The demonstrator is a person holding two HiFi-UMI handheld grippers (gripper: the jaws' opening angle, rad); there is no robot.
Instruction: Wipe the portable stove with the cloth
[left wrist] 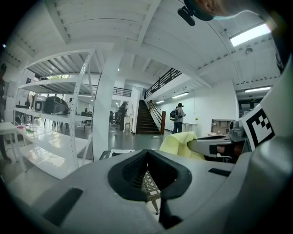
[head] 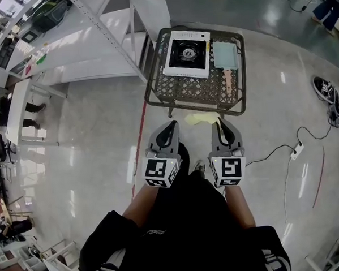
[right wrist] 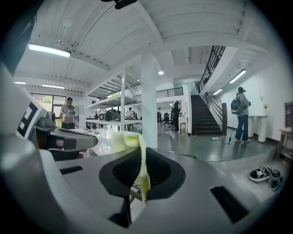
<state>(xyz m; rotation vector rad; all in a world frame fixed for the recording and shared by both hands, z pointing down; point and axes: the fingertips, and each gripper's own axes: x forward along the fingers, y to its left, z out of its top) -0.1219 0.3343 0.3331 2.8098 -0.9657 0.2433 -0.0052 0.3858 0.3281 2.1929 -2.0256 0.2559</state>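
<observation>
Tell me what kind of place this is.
Probably a big open workshop or warehouse-style lab: a polished concrete floor, tall white metal shelves, and a staircase leading up to a railed upper level.

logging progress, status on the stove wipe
Right gripper shut on yellow cloth, left gripper shut, empty. Stove on wire table ahead, not reached. Nothing in the way.

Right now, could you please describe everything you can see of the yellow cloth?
The cloth is pale yellow, thin and soft-looking, crumpled into folds. A part is pinched between the shut jaws of the right gripper; the rest bunches beside its tip, in the air, short of the portable stove. Only that gripper touches it.
</observation>
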